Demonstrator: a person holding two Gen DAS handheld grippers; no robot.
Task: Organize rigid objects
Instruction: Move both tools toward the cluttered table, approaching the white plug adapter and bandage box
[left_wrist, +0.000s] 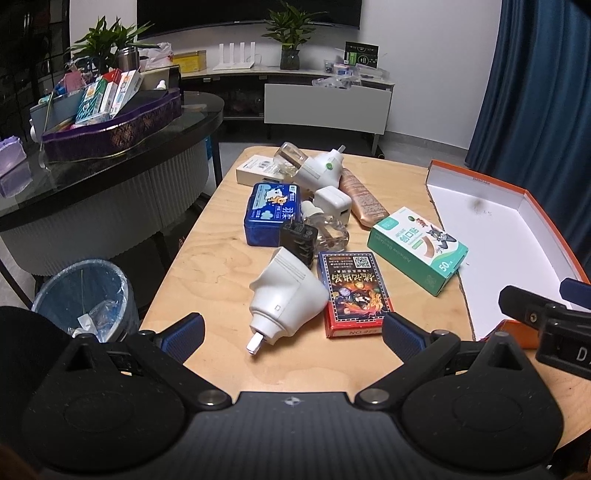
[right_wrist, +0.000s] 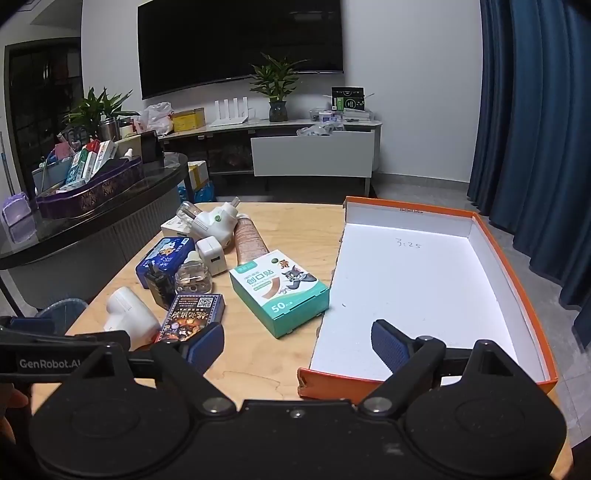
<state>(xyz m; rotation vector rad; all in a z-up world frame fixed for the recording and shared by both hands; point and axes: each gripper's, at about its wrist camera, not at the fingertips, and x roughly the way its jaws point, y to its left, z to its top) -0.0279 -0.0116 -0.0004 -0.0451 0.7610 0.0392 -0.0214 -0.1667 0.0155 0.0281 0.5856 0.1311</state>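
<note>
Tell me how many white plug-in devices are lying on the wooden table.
3: a large plug-in nearest the camera, a square charger mid-pile, and a green-button plug-in at the far end. The pile could hide more.

The wooden worktop (left_wrist: 207, 258) carries an orange box (right_wrist: 509, 280); left of it lie a bandage box (right_wrist: 280, 295), card deck (left_wrist: 354, 291) and white plug (left_wrist: 288, 299).

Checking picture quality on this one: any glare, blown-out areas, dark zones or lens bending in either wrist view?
Left wrist view: sharp, dim at the left; the curtain bows from fisheye bending. Right wrist view: the orange box has a white floor nearly blown out; the TV is a black mass; the frame corners vignette.
</note>
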